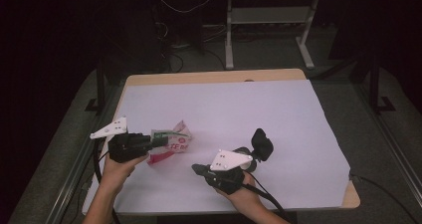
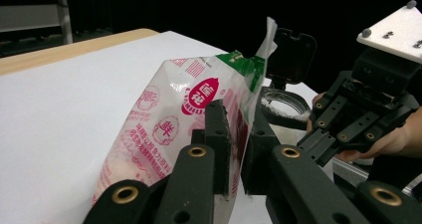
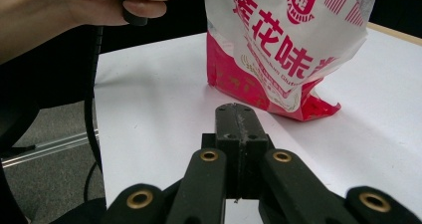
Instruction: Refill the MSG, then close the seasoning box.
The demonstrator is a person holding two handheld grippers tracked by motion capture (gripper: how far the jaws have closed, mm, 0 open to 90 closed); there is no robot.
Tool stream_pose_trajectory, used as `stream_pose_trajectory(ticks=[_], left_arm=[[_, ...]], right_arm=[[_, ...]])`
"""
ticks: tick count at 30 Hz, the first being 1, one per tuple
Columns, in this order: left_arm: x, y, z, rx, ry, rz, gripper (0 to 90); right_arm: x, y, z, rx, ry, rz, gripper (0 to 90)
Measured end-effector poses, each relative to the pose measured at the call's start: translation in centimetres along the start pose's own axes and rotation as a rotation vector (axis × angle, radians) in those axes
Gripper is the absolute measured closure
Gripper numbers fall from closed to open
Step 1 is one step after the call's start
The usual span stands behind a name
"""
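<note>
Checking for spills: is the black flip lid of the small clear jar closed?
No, the black flip lid stands upright, open, above the small clear jar with white grains inside.

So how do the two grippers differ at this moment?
The left gripper is pinching the red and white bag; the right gripper has its jaws shut together on nothing. In the high view the left gripper sits at the bag, with its base on the white sheet, while the right gripper rests beside an open-lidded jar. Both are black and hand-held.
</note>
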State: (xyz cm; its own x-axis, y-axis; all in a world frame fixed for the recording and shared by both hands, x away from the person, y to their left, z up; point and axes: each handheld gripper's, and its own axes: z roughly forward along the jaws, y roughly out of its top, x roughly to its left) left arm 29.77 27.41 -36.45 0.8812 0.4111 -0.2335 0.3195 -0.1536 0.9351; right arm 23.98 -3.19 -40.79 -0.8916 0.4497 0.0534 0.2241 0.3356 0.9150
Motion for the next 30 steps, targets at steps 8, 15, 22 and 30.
stream_pose_trajectory(ticks=[8, 15, 22, 30], left_arm=[[-0.7, 0.0, -0.1, 0.01, -0.017, 0.006, 71.9], [-1.5, -0.3, -0.5, 0.025, -0.052, 0.012, 47.7], [-1.4, -1.1, -1.2, 0.034, -0.009, -0.012, 25.9], [-1.0, -2.5, -3.2, 0.028, 0.071, -0.003, 14.9]], right_arm=[[-0.2, 0.1, -0.2, 0.001, 0.004, 0.006, 90.0], [-0.2, 0.2, -0.6, 0.018, 0.009, 0.01, 90.0], [-0.6, 0.3, -0.9, 0.027, 0.016, 0.012, 90.0], [-1.0, 0.2, -2.4, 0.038, 0.027, 0.02, 90.0]])
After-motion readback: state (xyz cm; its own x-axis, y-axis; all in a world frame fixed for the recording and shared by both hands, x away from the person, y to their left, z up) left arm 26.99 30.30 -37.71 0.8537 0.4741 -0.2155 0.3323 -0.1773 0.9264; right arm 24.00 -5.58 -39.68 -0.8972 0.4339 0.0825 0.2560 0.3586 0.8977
